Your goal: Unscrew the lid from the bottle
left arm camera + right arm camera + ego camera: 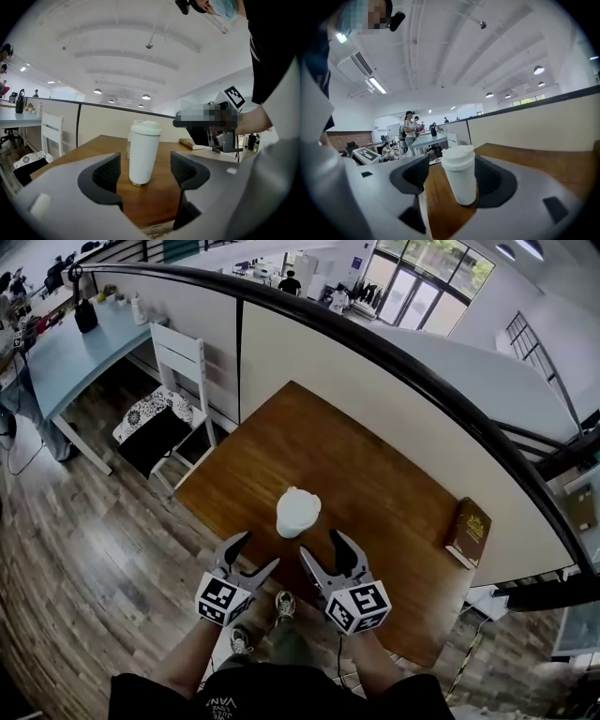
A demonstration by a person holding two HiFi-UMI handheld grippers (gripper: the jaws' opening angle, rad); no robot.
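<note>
At the bottom centre of the head view the person's two forearms reach forward side by side, each hand carrying a gripper with a marker cube on its back. The left gripper [259,550] sits at lower left of centre, angled up and to the right. The right gripper [321,544] sits just beside it, angled up and slightly to the left. Both point a little below level. Each gripper's own view shows its jaws standing wide apart with nothing pressed between the pads.

Just beyond the fingertips, in line with the gap between the two grippers, the white bottle [298,513] stands upright near the close edge of the brown wooden table [375,474]. Its white lid [298,505] is in place on top. Neither gripper touches the bottle.

Toward the right edge of the table, well apart from the bottle, lies a dark brown book [468,532]. A cream partition [309,352] with a dark curved top rail runs along the far side of the table. At upper left a white chair [178,362] stands on the wood-plank floor [75,549], and past it is a pale blue desk [66,348]. In the far background is an open office, with people at desks and large windows at upper right.
</note>
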